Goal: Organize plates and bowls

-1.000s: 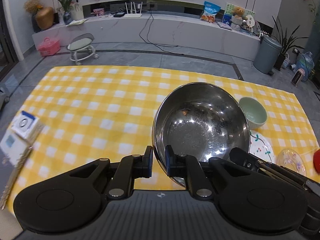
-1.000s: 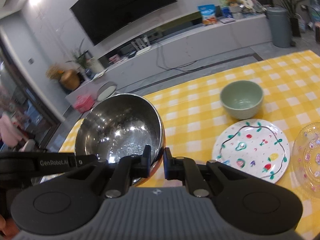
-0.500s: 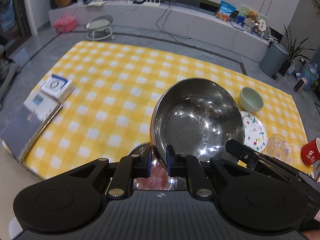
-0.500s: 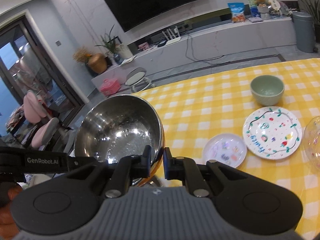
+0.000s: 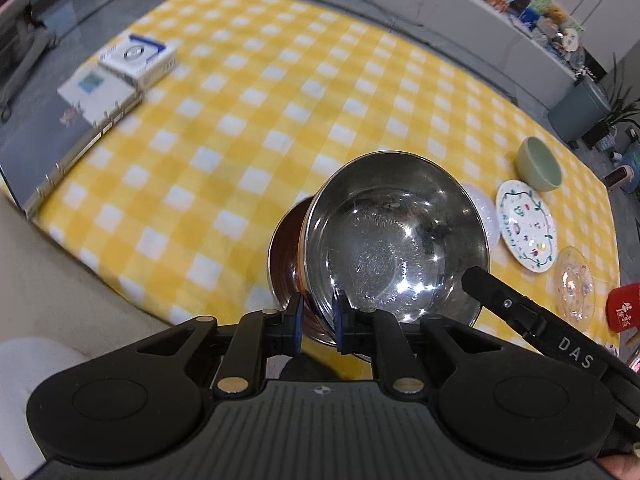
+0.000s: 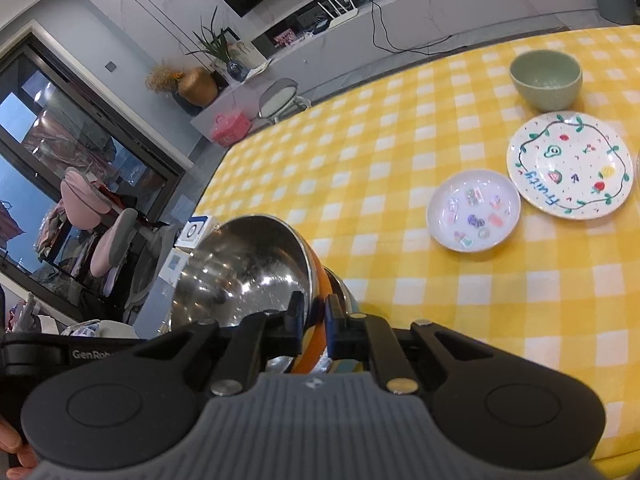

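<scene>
Both grippers pinch the rim of the steel bowl point(image 5: 396, 240): the left gripper point(image 5: 316, 316) on its near edge, the right gripper point(image 6: 314, 316) on the opposite side, jaws nearly closed on the thin metal. The bowl hangs tilted directly over a second steel bowl point(image 5: 286, 252) at the near edge of the checked tablecloth point(image 5: 248, 120), so nesting means lowering straight down. A second ago that lower bowl was out of sight, and the green bowl point(image 6: 546, 78) and fruit plate point(image 6: 572, 168) lay closer.

A: Non-task items, tabletop?
B: Yellow-white checked tablecloth point(image 5: 248, 128) covered the table. White box w/ blue print point(image 5: 138, 56) lay on a white booklet point(image 5: 98, 92) at the far left edge, beside a ring binder point(image 5: 52, 148). Red cup point(image 5: 624, 309) stood at the right edge.
A: Background?
B: Grey bin point(image 5: 576, 109) stood on the floor past the table. Pink case point(image 6: 230, 127) and small round stool point(image 6: 280, 98) stood near a long white console point(image 6: 440, 2). Gold vase w/ dried stems point(image 6: 196, 86) sat left of them.
</scene>
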`<action>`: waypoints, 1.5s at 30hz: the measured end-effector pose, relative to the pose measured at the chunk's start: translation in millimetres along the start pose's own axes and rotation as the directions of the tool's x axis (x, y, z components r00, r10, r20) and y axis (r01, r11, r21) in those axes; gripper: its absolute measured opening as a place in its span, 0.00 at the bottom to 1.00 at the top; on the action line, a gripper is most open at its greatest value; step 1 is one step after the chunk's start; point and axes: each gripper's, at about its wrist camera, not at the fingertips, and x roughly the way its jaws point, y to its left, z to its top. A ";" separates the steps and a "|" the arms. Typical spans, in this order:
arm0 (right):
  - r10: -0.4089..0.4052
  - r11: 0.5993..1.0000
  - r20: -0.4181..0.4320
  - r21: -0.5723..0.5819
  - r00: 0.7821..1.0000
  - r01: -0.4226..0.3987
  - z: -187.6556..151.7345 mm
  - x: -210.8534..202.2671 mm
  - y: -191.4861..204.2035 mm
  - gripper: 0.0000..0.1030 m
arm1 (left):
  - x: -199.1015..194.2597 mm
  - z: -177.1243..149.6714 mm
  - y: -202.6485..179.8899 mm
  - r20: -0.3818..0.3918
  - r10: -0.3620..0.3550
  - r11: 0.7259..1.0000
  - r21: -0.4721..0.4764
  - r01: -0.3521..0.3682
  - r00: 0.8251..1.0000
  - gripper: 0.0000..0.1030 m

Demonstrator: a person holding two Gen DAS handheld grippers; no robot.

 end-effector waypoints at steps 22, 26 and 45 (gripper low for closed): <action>-0.017 1.000 -0.033 -0.009 0.999 0.016 -4.3 35.7 -6.2 0.10 | 32.8 11.8 17.2 -0.104 0.009 0.998 -0.058 -0.015 0.995 0.16; 0.001 1.000 -0.030 -0.001 1.000 -0.001 -3.7 34.5 -7.1 0.13 | 32.9 12.7 19.2 -0.109 -0.006 0.998 -0.065 -0.001 0.994 0.18; -0.065 0.995 0.164 -0.068 0.984 0.078 21.5 -22.6 -13.5 0.37 | -26.1 14.3 -61.2 0.195 -0.087 0.979 0.200 0.047 0.977 0.41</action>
